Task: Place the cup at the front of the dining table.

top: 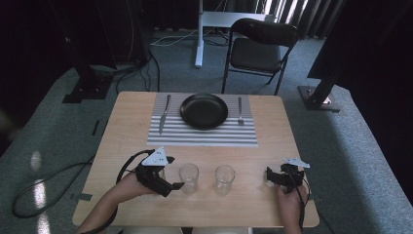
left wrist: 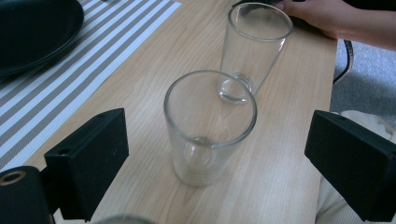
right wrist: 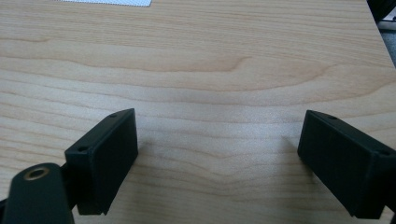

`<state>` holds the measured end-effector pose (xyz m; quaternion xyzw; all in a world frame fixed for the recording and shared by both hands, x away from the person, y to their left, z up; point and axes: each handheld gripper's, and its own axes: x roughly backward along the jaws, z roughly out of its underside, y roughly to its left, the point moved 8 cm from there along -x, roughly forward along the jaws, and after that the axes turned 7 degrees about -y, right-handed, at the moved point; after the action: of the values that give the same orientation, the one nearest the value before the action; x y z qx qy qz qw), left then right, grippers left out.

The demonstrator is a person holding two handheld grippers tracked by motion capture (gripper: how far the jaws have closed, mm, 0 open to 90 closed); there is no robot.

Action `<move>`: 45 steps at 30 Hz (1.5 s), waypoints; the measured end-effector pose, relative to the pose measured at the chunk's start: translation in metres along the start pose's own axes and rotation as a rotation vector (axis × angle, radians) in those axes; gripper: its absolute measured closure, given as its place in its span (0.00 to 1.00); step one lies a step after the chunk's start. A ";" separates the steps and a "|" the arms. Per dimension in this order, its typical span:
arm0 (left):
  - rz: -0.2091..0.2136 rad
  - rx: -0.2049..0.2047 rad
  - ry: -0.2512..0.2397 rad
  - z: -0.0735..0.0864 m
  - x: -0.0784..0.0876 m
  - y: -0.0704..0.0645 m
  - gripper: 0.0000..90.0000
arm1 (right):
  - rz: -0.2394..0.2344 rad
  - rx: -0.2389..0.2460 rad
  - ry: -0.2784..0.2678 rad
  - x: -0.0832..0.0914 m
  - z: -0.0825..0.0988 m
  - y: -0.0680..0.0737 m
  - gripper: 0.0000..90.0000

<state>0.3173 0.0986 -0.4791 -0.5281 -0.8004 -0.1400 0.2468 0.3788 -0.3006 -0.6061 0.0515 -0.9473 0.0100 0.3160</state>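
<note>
The left claw (top: 176, 185) is standing wide open on the table (top: 126, 122), its jaws reaching either side of the nearer glass (left wrist: 209, 128) without touching it. That glass is standing upright near the table's front edge, just beside a second glass (left wrist: 254, 49) and apart from it. The right claw (top: 269, 176) is also gaping wide, holding nothing, over bare wood near the front right corner. A black plate (top: 204, 110) is sitting on a striped mat (top: 202, 137) farther back.
</note>
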 end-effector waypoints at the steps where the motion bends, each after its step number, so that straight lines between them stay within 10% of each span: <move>1: 0.000 0.000 0.002 -0.002 -0.003 -0.001 0.07 | 0.000 0.000 0.000 0.000 0.000 0.000 0.13; 45: 0.095 -0.103 0.154 -0.051 -0.099 -0.037 0.07 | 0.000 0.000 0.000 0.000 0.000 0.000 0.13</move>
<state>0.3279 -0.0183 -0.4884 -0.5653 -0.7447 -0.2092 0.2865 0.3788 -0.3006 -0.6061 0.0516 -0.9474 0.0099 0.3158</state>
